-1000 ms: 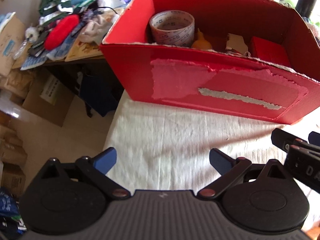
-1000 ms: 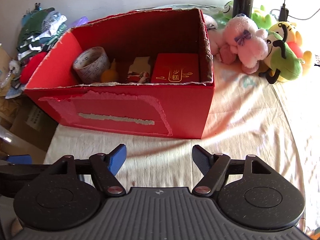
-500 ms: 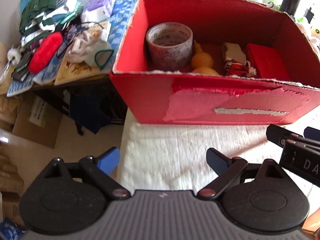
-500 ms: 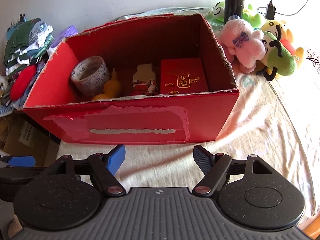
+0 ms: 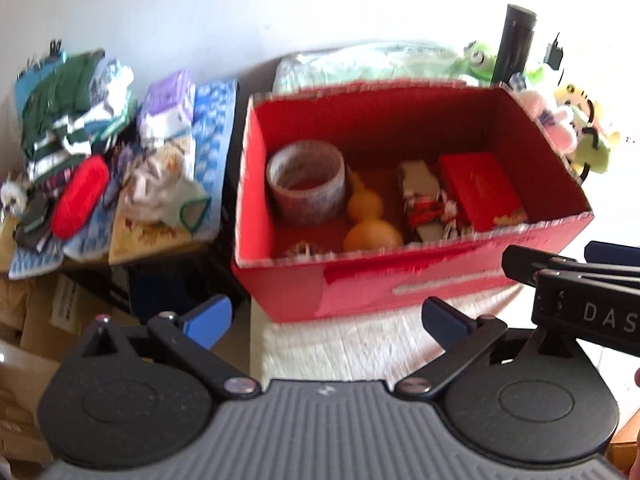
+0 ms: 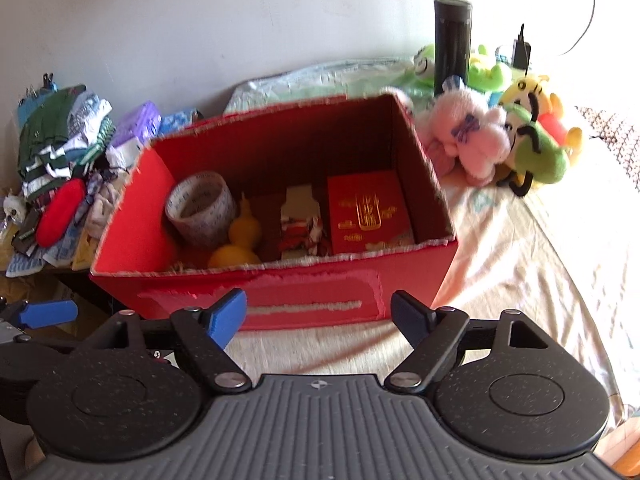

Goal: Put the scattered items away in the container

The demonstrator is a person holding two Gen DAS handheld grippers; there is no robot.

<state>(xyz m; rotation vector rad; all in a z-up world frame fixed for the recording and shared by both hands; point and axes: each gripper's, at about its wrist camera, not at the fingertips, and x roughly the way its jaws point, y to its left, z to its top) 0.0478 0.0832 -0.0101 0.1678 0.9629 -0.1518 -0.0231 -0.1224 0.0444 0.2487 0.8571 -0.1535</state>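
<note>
Both our grippers have risen, so we now see down into the box [image 6: 276, 300], and their jaws have just been opening with nothing between them. Left gripper [image 5: 326, 314] and right gripper [image 6: 318, 314] stand wide apart over the cloth's [image 6: 520, 272] near edge. Inside, left to right: tape [image 6: 200, 210], gourd [image 6: 240, 240], packet [image 6: 300, 220], red case [image 6: 366, 210].

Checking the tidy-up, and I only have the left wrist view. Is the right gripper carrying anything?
Observer: No. The right gripper has jaws that have just opened wider, with nothing between them.
Operator: Anything printed on the flat red box lid?
Observer: Yes, that box inside the red cardboard container carries a gold emblem.
Operator: What lies past the container's right wall?
Observer: A pink plush toy with a purple bow, beside a green plush toy.
</note>
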